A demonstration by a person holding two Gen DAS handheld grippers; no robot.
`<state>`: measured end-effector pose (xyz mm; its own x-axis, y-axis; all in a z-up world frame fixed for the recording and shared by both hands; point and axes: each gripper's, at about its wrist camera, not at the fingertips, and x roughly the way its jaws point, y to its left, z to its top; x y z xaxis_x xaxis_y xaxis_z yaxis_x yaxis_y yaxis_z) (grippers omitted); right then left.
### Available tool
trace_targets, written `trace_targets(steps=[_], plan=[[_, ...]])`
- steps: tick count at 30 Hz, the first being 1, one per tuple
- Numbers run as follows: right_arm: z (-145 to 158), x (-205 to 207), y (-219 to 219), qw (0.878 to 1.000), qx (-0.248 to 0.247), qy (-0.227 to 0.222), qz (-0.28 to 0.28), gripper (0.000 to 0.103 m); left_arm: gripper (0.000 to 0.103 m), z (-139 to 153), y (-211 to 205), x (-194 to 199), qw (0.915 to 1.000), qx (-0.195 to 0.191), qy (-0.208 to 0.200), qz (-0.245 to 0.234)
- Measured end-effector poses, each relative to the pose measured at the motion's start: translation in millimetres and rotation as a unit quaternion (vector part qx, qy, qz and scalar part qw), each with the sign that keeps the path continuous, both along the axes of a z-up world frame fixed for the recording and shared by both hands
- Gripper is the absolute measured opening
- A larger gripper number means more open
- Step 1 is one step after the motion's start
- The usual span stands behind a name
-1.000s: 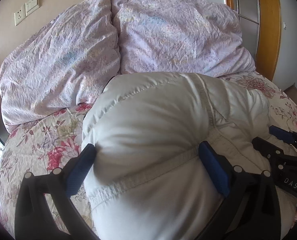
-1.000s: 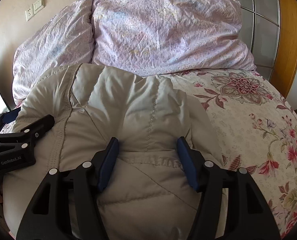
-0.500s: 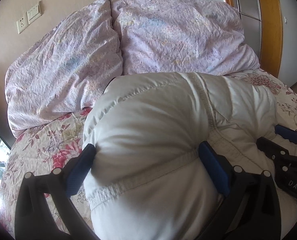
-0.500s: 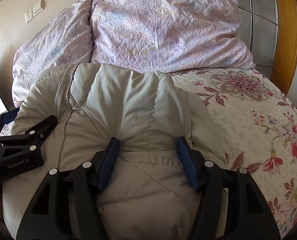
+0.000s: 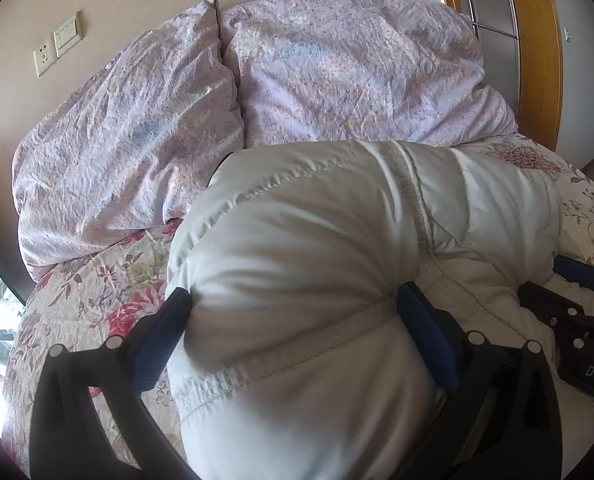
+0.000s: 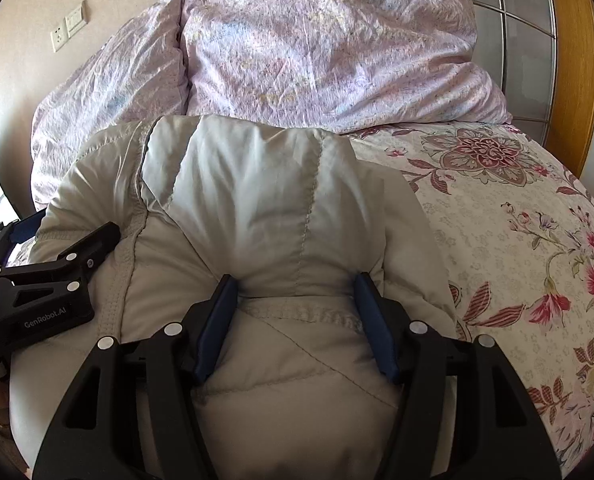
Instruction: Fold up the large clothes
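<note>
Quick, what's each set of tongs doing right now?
Left tongs: closed on the jacket.
Right tongs: closed on the jacket.

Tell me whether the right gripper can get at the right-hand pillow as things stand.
Probably not yet. The right gripper is clamped on a thick bunch of the puffy jacket, whose bulk lies between it and the pillow. It would have to let go and pass over the jacket first.
</note>
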<state>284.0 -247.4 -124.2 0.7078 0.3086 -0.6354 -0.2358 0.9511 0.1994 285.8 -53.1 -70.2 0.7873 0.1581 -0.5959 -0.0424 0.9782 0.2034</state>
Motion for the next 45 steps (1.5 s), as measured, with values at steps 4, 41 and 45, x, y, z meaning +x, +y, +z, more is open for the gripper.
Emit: trace_targets(steps=[4,41,45], plan=[[23,0,-9,0.999,0.007,0.05,0.017,0.081,0.101,14,35,-18,0.9937,-0.107,0.017,-0.029],[-27,71,-28,0.899,0.206,0.351,0.158,0.102,0.101,-29,147,-11,0.8609,-0.47,0.165,-0.105],[-27,69,-23,0.899,0.21,0.341,0.177,0.102,0.101,-32,147,-15,0.8572,-0.473,0.164,-0.121]])
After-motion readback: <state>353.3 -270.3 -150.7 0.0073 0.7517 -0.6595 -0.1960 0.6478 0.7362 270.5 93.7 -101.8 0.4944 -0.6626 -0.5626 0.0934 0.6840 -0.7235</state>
